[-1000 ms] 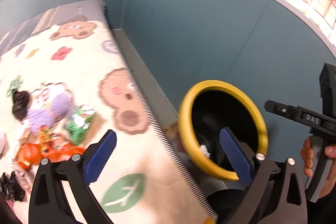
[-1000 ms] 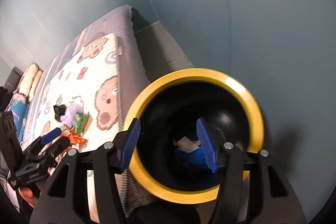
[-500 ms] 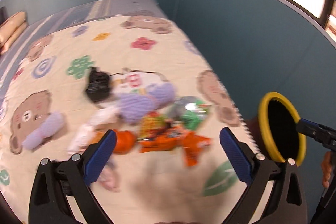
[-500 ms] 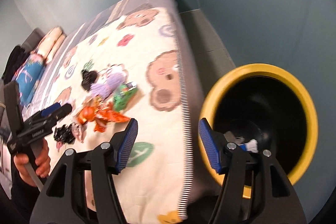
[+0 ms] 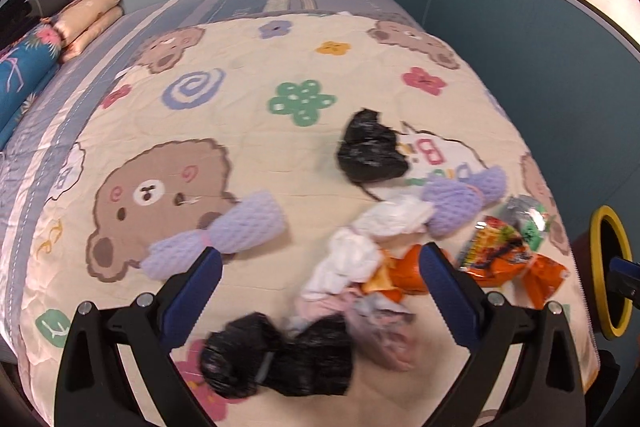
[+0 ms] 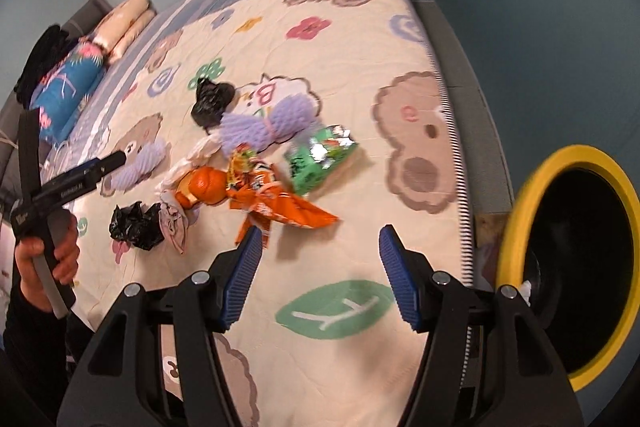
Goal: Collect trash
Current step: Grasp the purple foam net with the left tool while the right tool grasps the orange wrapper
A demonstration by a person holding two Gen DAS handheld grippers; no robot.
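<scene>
Left tongs (image 5: pixel 320 283) are hanging wide open, empty, over white wrappers (image 5: pixel 360 247); right tongs (image 6: pixel 320 267) are gaping wide, empty, above the bed quilt (image 6: pixel 352 67), touching nothing.

A quilted cloth bedspread (image 5: pixel 248 147) holds crinkly glossy black plastic bags (image 5: pixel 280 359) (foil-shiny wrappers (image 6: pixel 320 155) too).

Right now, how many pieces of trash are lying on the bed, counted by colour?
Black crumpled bags: 2
Purple foam nets: 2
Orange wrappers: 2
Green foil packet: 1
White crumpled pieces: 2
Pinkish crumpled piece: 1
Total: 10, though the overlapping pile makes the white and orange counts uncertain.
</scene>
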